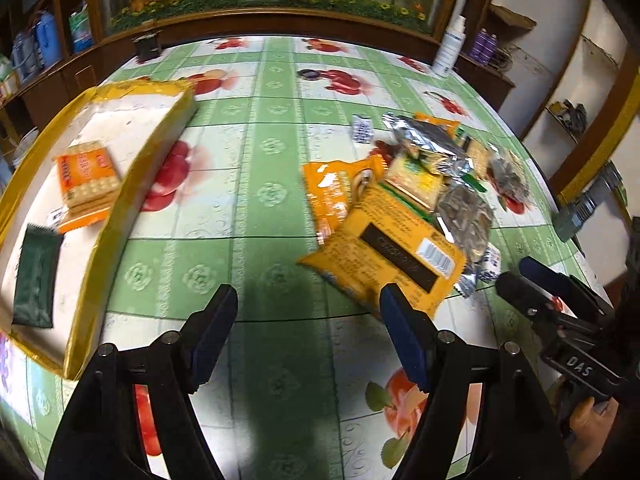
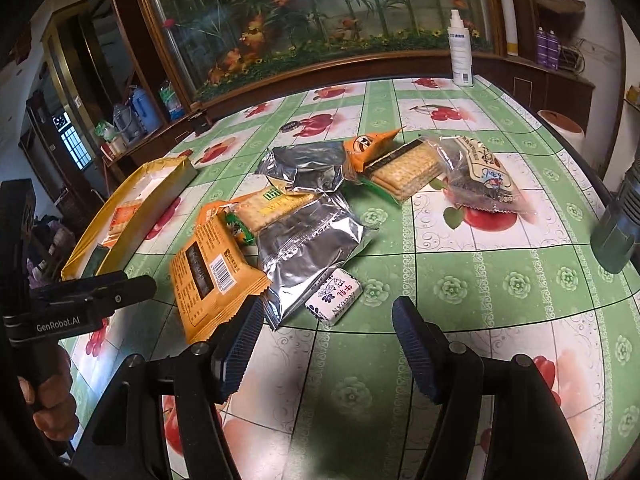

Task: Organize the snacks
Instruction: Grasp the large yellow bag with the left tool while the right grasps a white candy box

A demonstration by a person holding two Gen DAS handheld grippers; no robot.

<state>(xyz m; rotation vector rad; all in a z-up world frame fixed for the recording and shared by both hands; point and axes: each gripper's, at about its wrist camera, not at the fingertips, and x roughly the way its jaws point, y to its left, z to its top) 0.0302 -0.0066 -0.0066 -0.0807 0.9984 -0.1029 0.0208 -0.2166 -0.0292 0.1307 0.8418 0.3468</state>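
A table (image 2: 460,280) in green fruit-print oilcloth; behind it a wooden-framed floral panel (image 2: 320,20) — perhaps a mirror — and white walls (image 1: 552,20).

Printed "GenRobot.AI" on the left gripper (image 2: 138,286) body; "DAS" on the right gripper (image 1: 514,276) body. Small white candy packet (image 2: 335,301), near: Chinese characters "牛乳". Other packet print too blurred.

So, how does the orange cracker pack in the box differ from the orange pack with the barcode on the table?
The cracker pack in the box lies alone in the yellow-edged box; the barcode pack lies on the tablecloth against the snack pile. The first shows crackers on its face; the second shows printed text, a dark band and a barcode. Both are orange and lie flat.
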